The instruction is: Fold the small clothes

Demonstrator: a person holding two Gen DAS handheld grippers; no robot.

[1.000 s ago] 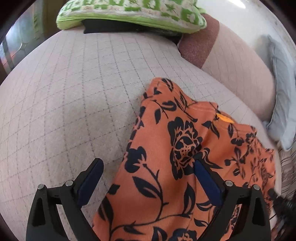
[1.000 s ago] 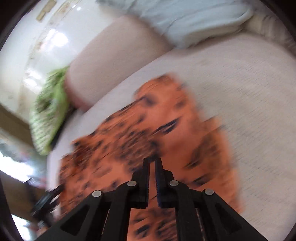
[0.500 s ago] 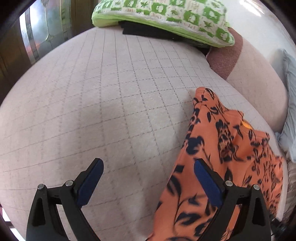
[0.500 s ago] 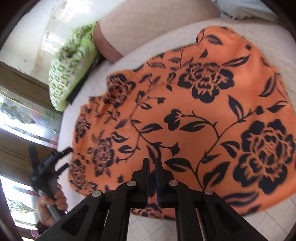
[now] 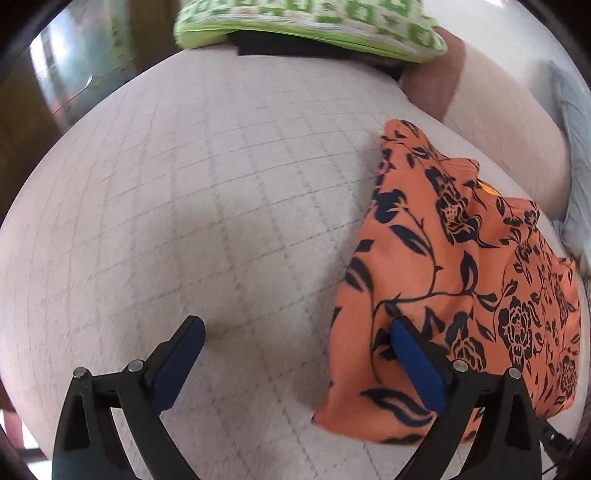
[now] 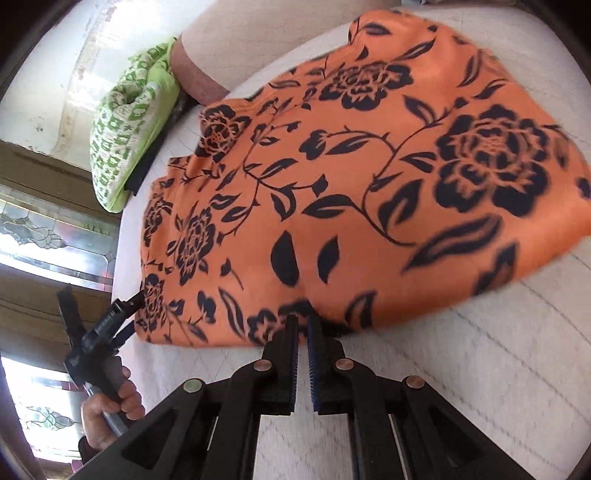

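Left wrist view. Left gripper (image 5: 295,334) spread wide, nothing between the blue pads (image 5: 177,365); left pad over bare quilted bed cover (image 5: 207,206), right pad over the near edge of the orange floral garment (image 5: 454,266). Contact between that pad and the cloth not resolvable. Garment lying on the cover from 1 o'clock down to 5 o'clock of frame, black rose-and-leaf print, small yellow tag (image 5: 487,189) near its far edge. Green-and-white patterned pillow (image 5: 306,22) at 12 o'clock, sitting on something dark. Pinkish bolster (image 5: 506,125) at 2 o'clock, pale blue pillow (image 5: 576,147) at 3 o'clock.

Right wrist view. Left hand (image 6: 107,417) at 8 o'clock, gripping the handle of the left gripper (image 6: 125,314), tips at the garment's corner. Green pillow (image 6: 129,122) at 10 o'clock, bolster (image 6: 240,40) at 12 o'clock. Garment (image 6: 369,177) filling centre and upper right, spread mostly flat, right edge blurred. Right gripper (image 6: 302,328) pinched almost closed at 6 o'clock, thin slit between the ribbed pads, tips at the garment's near hem; hem appears nipped between them. Cover (image 6: 517,350) at 4 o'clock.
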